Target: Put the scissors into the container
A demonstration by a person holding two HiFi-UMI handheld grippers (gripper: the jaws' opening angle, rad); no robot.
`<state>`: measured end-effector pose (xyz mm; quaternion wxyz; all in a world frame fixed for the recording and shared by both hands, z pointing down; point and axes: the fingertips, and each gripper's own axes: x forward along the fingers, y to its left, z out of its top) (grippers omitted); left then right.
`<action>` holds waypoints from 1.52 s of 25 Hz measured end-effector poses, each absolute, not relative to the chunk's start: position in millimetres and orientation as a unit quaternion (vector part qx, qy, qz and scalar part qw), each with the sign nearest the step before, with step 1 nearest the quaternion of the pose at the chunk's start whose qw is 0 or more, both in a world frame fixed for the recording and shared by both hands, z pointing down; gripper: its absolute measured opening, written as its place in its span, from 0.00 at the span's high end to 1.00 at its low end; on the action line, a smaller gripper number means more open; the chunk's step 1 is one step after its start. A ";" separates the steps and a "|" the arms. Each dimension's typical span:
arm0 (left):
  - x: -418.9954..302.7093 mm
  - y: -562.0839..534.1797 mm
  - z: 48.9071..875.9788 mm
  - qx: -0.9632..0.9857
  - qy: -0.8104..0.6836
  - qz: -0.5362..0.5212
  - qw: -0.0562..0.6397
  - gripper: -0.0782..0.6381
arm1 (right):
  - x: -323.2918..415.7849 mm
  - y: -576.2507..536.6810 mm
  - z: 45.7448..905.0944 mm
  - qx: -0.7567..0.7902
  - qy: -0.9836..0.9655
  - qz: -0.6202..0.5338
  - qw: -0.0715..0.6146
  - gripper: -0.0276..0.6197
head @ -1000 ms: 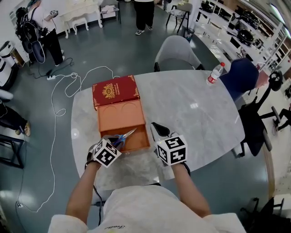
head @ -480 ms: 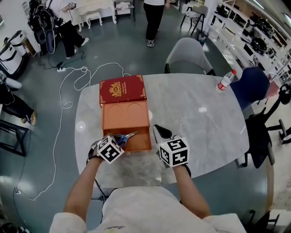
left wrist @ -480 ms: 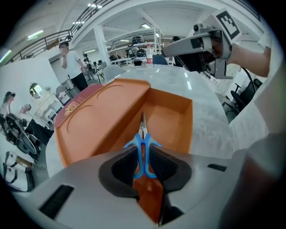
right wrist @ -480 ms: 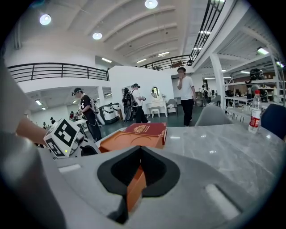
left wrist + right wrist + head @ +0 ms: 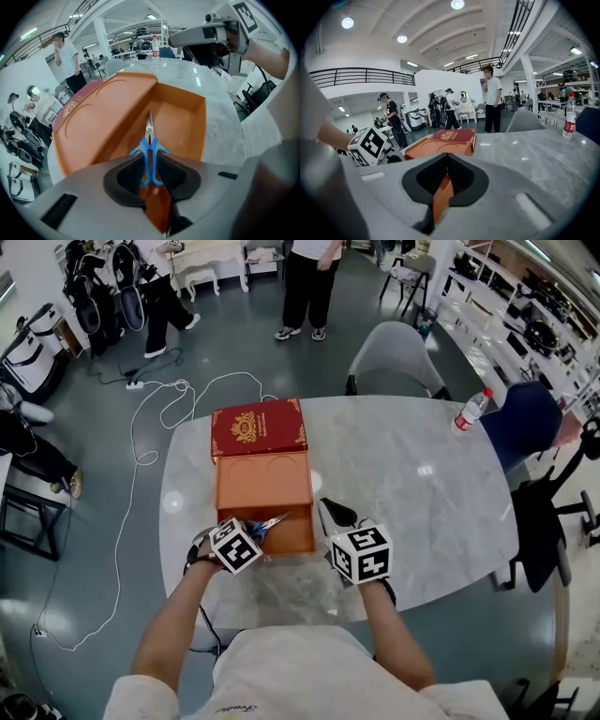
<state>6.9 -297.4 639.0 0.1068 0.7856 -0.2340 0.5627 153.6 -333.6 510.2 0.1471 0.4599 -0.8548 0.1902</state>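
Clamped scissors (image 5: 149, 143) over open container (image 5: 199, 123)

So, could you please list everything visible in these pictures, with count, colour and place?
table: one, grey-white marble, centre.
container: one, orange, open, on the table's near left.
lid: one, dark red, gold crest, just beyond the container.
scissors: one pair, blue handles, held over the container's open compartment.
bottle: one, clear, red label, table's far right edge.
grey chair: one, beyond the table.
dark blue chair: one, right of the bottle.
people: two, dark trousers, floor beyond.
left gripper: one, grey, shut on the scissors' handles.
right gripper: one, grey, jaws together, empty, right of the container.
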 end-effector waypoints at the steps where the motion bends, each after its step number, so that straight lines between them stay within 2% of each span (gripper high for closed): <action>1: 6.5 -297.4 639.5 0.784 -0.234 0.565 0.106 0.78 | 154.6 -333.7 509.8 0.462 -0.854 0.190 0.146 0.95; 15: -2.1 -297.4 632.1 0.785 -0.254 0.554 0.109 0.78 | 159.7 -325.1 509.7 0.471 -0.848 0.195 0.146 0.95; 30: -36.0 -304.1 576.0 0.810 -0.355 0.440 0.155 0.78 | 149.8 -322.8 491.1 0.467 -0.854 0.191 0.128 0.95; 38: -58.1 -319.4 526.6 0.819 -0.431 0.350 0.143 0.78 | 146.4 -322.1 478.1 0.465 -0.860 0.179 0.112 0.95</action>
